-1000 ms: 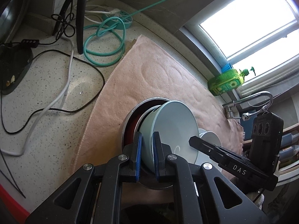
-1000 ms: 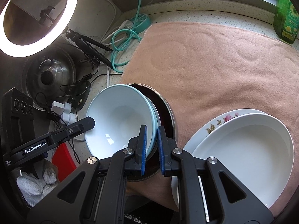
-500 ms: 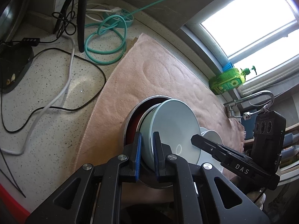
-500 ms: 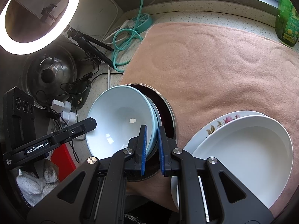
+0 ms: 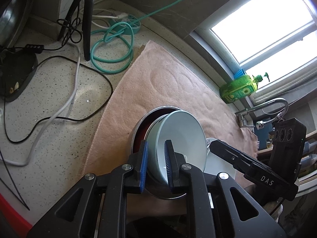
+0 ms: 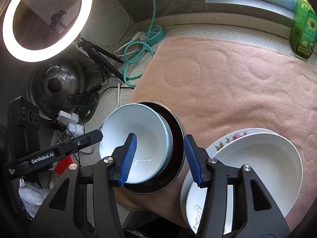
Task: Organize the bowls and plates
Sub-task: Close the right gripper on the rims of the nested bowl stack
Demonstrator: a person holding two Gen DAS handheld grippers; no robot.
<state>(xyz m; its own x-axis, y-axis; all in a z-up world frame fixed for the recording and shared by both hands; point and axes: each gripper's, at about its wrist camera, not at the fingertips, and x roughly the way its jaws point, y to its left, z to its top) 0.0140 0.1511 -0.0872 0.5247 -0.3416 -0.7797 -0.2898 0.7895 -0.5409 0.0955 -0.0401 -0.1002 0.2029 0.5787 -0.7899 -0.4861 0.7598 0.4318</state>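
Note:
A pale blue bowl (image 5: 182, 136) leans inside a dark red, metal-rimmed bowl (image 5: 142, 127) on the pink towel (image 5: 158, 87). My left gripper (image 5: 155, 162) has opened a little; its blue pads straddle the pale bowl's near rim. In the right wrist view the pale blue bowl (image 6: 136, 136) and the dark bowl (image 6: 175, 130) sit between the wide-open pads of my right gripper (image 6: 161, 160). A white deep plate (image 6: 255, 168) lies on a flowered plate (image 6: 227, 140) at the right.
A green soap bottle (image 6: 303, 25) stands by the window. Teal hose (image 5: 111, 47), cables (image 5: 65, 99) and a tripod leg (image 5: 87, 19) lie on the speckled counter at left. A lit ring lamp (image 6: 43, 19) and a pot lid (image 6: 57, 83) stand at far left. A faucet (image 5: 267, 105) is at right.
My right gripper has opened wide, letting go of the pale blue bowl's rim. My left gripper's pads have parted too. The bowls have stayed in place.

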